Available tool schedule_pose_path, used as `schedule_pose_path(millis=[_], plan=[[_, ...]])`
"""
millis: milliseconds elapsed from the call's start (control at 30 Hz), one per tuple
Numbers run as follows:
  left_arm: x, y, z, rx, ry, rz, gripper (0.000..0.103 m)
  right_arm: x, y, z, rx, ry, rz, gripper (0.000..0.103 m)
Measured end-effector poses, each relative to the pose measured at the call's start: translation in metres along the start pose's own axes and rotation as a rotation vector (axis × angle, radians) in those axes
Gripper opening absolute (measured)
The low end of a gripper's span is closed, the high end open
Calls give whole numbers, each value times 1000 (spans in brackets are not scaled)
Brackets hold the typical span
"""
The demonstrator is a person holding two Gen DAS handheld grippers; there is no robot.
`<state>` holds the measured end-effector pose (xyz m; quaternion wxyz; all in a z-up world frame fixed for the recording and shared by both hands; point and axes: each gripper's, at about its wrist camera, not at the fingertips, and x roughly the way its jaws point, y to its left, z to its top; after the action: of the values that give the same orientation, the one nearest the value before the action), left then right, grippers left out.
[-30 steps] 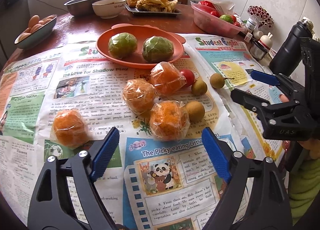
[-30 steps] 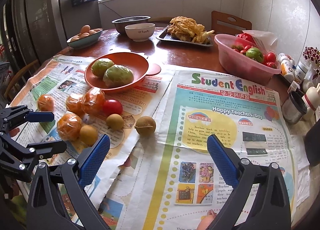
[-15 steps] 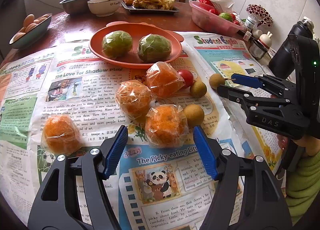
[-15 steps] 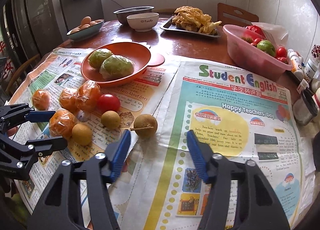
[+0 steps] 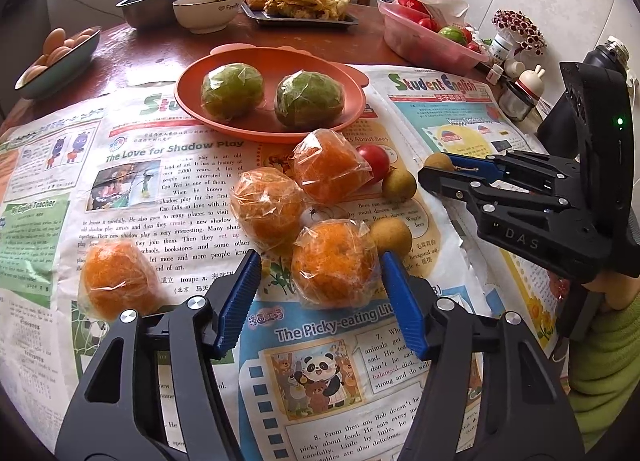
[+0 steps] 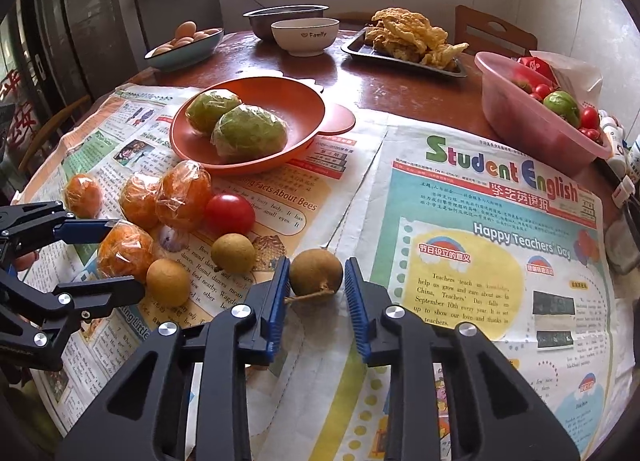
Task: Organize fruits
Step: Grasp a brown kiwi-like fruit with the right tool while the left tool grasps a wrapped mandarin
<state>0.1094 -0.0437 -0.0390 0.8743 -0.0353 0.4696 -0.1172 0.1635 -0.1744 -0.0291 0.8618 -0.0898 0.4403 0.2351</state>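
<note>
Both grippers have advanced toward the fruit and narrowed since a second ago. The left gripper (image 5: 320,293) now brackets the nearest wrapped orange (image 5: 334,265), fingers apart, not clearly touching it. The right gripper (image 6: 316,293) straddles a brown longan (image 6: 316,271), also unclamped. Both fruits lie on the newspaper (image 6: 460,281) just short of the orange plate (image 6: 304,101), which holds two wrapped green fruits (image 6: 248,133).
</note>
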Motion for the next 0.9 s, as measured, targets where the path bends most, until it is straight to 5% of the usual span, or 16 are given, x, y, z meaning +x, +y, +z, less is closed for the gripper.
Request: schedule_pose_path(millis=[400, 900], plan=[[2, -2, 2, 25, 2, -16, 36, -6, -1, -1, 16, -13, 19, 25], [-17, 1, 3, 22, -8, -59, 34, -21, 4, 2, 20, -37, 34, 25]])
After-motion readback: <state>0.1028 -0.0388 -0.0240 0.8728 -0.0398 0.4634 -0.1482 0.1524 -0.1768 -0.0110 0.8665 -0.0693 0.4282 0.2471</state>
